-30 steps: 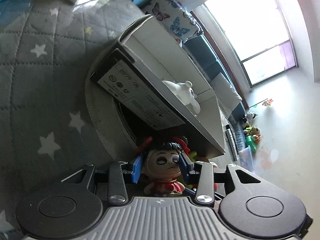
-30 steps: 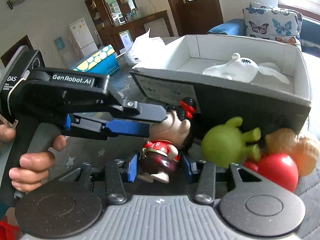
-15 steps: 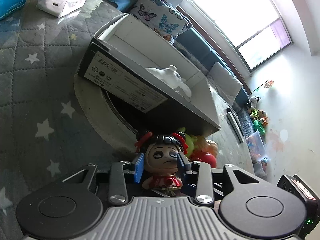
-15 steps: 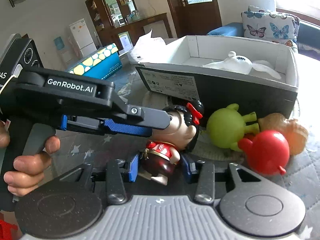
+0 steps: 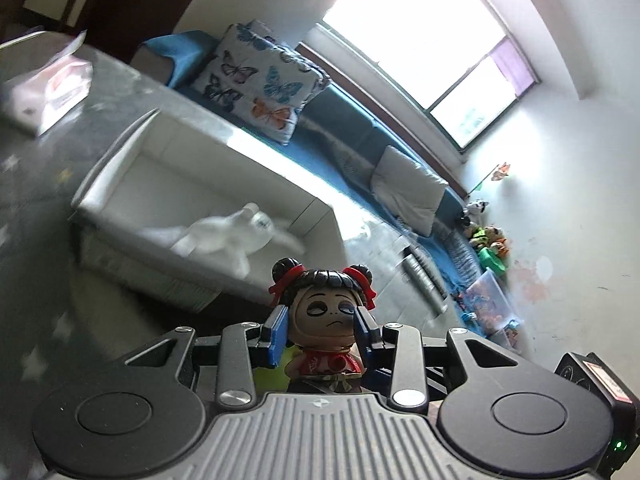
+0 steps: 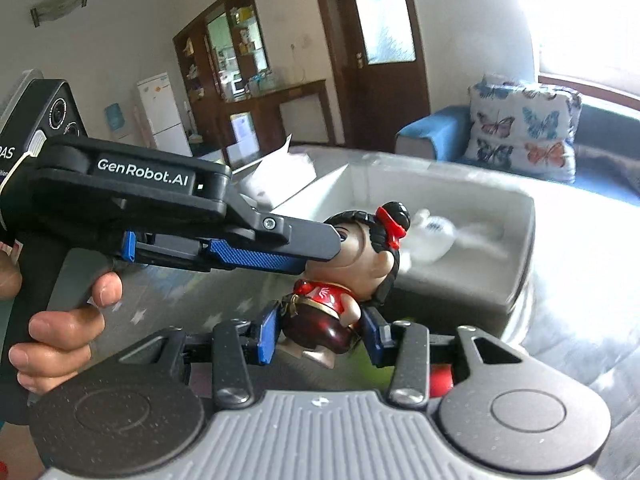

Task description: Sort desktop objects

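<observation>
A small doll with black hair buns, red bows and a red top (image 5: 326, 316) is held in the air by both grippers. My left gripper (image 5: 320, 330) is shut on its head. My right gripper (image 6: 320, 334) is shut on its lower body (image 6: 320, 320). In the right wrist view the left gripper's fingers (image 6: 280, 248) reach in from the left and clamp the doll's head (image 6: 370, 240). Behind it stands an open white box (image 5: 120, 184) with a white plush toy (image 5: 228, 236) inside; the box also shows in the right wrist view (image 6: 480, 208).
A grey star-patterned quilted cloth (image 5: 24, 184) covers the table. A white packet (image 5: 60, 92) lies at the far left. A bit of green toy (image 5: 272, 376) and a red toy (image 6: 440, 380) show below the grippers. A blue sofa with a butterfly cushion (image 6: 524, 132) is behind.
Both grippers have lifted the doll up from the table. The green, red and orange toys have dropped below the view, and the box interior now shows from above.
</observation>
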The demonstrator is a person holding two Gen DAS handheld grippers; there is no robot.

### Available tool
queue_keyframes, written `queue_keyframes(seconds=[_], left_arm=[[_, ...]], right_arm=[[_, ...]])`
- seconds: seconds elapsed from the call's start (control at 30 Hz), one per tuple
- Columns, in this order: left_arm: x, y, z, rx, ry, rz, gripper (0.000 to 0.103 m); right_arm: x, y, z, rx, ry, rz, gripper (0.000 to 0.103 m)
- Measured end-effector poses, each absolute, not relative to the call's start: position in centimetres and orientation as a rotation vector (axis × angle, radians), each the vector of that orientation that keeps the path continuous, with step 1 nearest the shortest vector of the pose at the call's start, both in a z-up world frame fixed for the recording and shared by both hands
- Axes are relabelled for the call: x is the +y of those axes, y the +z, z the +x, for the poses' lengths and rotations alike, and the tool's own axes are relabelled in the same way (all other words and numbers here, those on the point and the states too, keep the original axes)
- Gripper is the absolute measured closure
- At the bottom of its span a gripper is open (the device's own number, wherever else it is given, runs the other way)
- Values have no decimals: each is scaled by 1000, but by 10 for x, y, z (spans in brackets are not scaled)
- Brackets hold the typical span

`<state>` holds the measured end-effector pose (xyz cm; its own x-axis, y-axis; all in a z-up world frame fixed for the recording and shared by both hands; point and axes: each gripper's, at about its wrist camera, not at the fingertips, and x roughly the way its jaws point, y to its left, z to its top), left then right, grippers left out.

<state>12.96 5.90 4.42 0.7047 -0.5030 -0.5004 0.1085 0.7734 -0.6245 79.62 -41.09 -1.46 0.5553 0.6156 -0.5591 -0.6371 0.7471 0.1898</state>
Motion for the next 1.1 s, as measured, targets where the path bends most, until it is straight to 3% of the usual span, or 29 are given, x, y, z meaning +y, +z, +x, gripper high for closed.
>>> queue_keyframes(seconds=[0.5,0.77,1.1], left_arm=[[43,3,261,808,-409,-648,66],[46,-25,278,862,-420,-694,66],[44,-21,267,848,-420,-658,66]], right_arm=[[-406,-31,920,761,620,-76,61],[-390,-59,941,847,582,-128,60],[-379,-61,927,842,553,-172,60]])
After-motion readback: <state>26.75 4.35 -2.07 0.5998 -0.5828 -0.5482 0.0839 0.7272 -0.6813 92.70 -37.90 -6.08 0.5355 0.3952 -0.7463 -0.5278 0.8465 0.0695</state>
